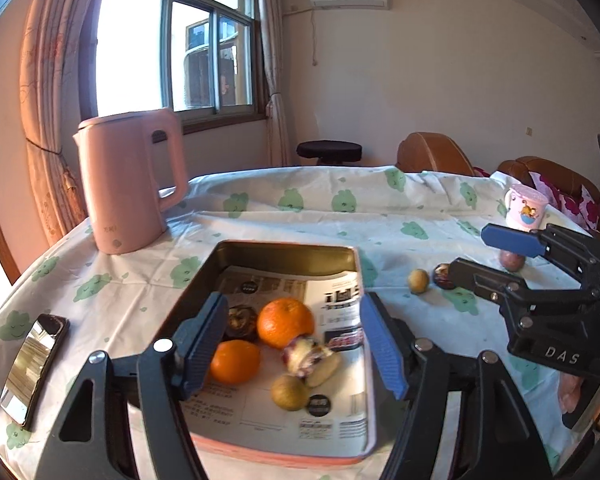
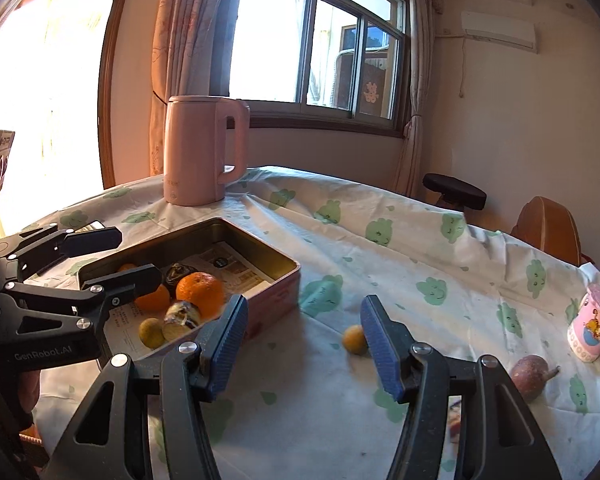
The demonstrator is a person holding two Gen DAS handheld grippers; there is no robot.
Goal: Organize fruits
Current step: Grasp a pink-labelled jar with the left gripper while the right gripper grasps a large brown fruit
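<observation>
A rectangular tin tray lined with printed paper holds two oranges, a dark mangosteen, a small yellow-green fruit and a blurred opened purple fruit. My left gripper is open above the tray; the blurred fruit lies between its fingers, untouched. My right gripper is open over the cloth, right of the tray. A small yellow fruit sits by its right finger. A purple fruit lies further right. The left view also shows the right gripper near loose fruits.
A pink kettle stands at the table's far left. A phone lies at the left edge. A pink cartoon cup stands at the right. Chairs and a black stool stand behind the table.
</observation>
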